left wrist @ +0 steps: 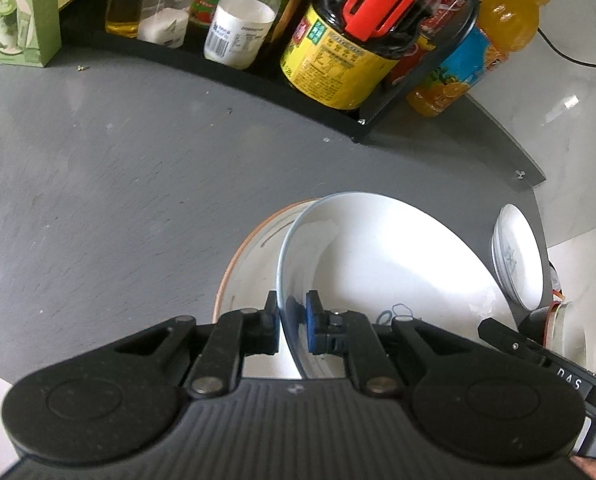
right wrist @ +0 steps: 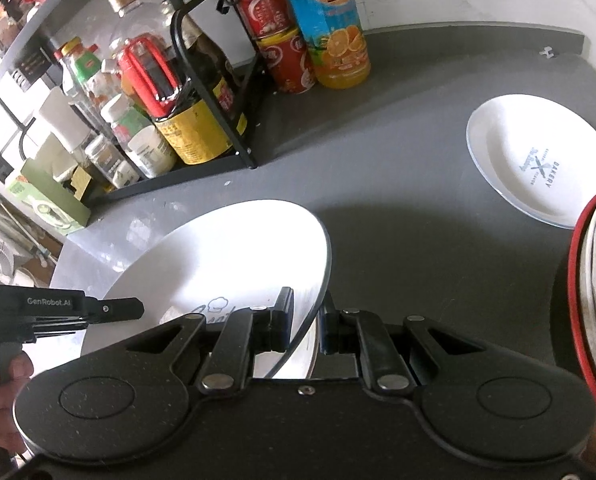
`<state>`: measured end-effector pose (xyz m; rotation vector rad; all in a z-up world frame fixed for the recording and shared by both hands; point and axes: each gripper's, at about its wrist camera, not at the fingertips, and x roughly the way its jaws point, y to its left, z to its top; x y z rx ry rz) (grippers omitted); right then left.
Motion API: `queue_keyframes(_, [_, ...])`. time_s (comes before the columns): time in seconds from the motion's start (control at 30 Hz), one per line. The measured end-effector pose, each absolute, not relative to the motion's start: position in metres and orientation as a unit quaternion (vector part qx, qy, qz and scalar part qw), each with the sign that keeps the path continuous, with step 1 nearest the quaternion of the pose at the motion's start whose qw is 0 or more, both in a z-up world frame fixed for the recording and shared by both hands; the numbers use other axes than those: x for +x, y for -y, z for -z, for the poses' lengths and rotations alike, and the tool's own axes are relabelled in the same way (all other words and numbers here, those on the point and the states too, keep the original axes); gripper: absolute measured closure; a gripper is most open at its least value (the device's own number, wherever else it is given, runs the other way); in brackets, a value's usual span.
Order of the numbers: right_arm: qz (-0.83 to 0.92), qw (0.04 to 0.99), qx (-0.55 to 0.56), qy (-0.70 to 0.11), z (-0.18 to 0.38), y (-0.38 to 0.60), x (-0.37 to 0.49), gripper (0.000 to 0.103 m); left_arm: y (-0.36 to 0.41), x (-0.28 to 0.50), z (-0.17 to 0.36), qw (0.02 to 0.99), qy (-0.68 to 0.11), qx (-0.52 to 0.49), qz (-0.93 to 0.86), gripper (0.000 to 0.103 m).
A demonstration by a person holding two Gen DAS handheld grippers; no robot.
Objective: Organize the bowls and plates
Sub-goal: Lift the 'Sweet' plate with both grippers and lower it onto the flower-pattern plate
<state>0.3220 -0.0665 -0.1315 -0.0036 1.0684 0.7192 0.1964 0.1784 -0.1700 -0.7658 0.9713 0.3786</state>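
Note:
A large white plate hangs tilted above the grey table, over an orange-rimmed plate. My left gripper is shut on its near rim, one blue pad on each side. In the right wrist view the same white plate slopes up to the right, and my right gripper is shut on its right edge. The left gripper, held by a hand, shows at the plate's left side. A small white plate with a bakery logo lies flat at the right. A red-rimmed bowl sits at the far right edge.
A black wire rack at the back holds sauce bottles and jars, among them a yellow-labelled jar. An orange juice bottle and two red cans stand beside it. A green box stands at the back left. The table edge runs at the right.

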Motion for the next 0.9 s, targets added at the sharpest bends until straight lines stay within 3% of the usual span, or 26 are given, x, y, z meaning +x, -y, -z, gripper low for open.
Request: queue_keyframes(0.9, [-0.299, 0.789, 0.006, -0.537, 0.15, 0.065, 0.307, 0.094, -0.18, 0.193, 0.187, 0.775, -0.482, -0.359, -0.197, 0.09])
